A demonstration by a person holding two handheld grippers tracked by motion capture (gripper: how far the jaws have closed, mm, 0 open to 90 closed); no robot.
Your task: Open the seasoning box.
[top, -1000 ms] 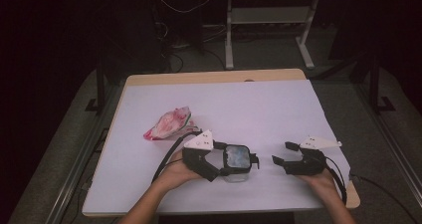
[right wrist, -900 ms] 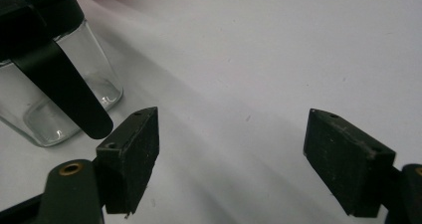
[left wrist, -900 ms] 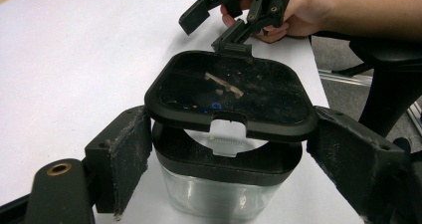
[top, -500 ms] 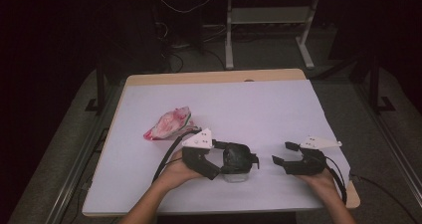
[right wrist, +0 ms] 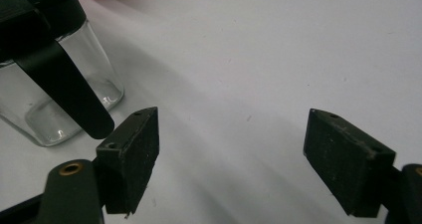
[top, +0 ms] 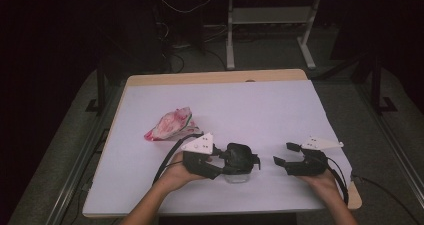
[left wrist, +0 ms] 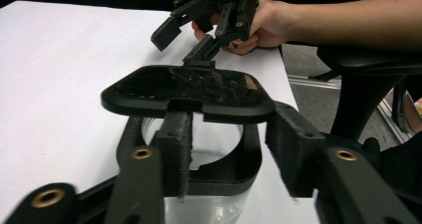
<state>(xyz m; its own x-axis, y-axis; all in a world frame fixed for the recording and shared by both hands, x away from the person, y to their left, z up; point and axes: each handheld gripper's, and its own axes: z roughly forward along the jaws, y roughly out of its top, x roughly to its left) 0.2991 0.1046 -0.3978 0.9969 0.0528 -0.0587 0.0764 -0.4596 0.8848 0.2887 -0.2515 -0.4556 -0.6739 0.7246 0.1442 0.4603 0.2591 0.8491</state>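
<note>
A clear jar [top: 239,176] with a flat black lid [left wrist: 189,87] and a black looped frame under the lid stands near the table's front edge. My left gripper [top: 231,161] reaches it from the left, its jaws just under the lid [top: 242,152]. In the left gripper view its jaws [left wrist: 231,149] have just been closing. One arm of the frame is between them, and a gap still shows beside the left pad [left wrist: 174,149]. My right gripper [top: 284,154] stands open and empty to the right of the jar [right wrist: 64,84]. It also shows as the right gripper [left wrist: 181,45] beyond the lid.
A crumpled pink and white packet [top: 170,125] lies left of centre on the white table [top: 250,105]. Cables trail from both grippers. A metal desk frame [top: 270,30] stands on the floor behind the table. A dark chair [left wrist: 368,69] sits off the table's side.
The left gripper's jaws have narrowed around the jar under its lid. Both hands have stayed in place, and the right gripper looks the same.
</note>
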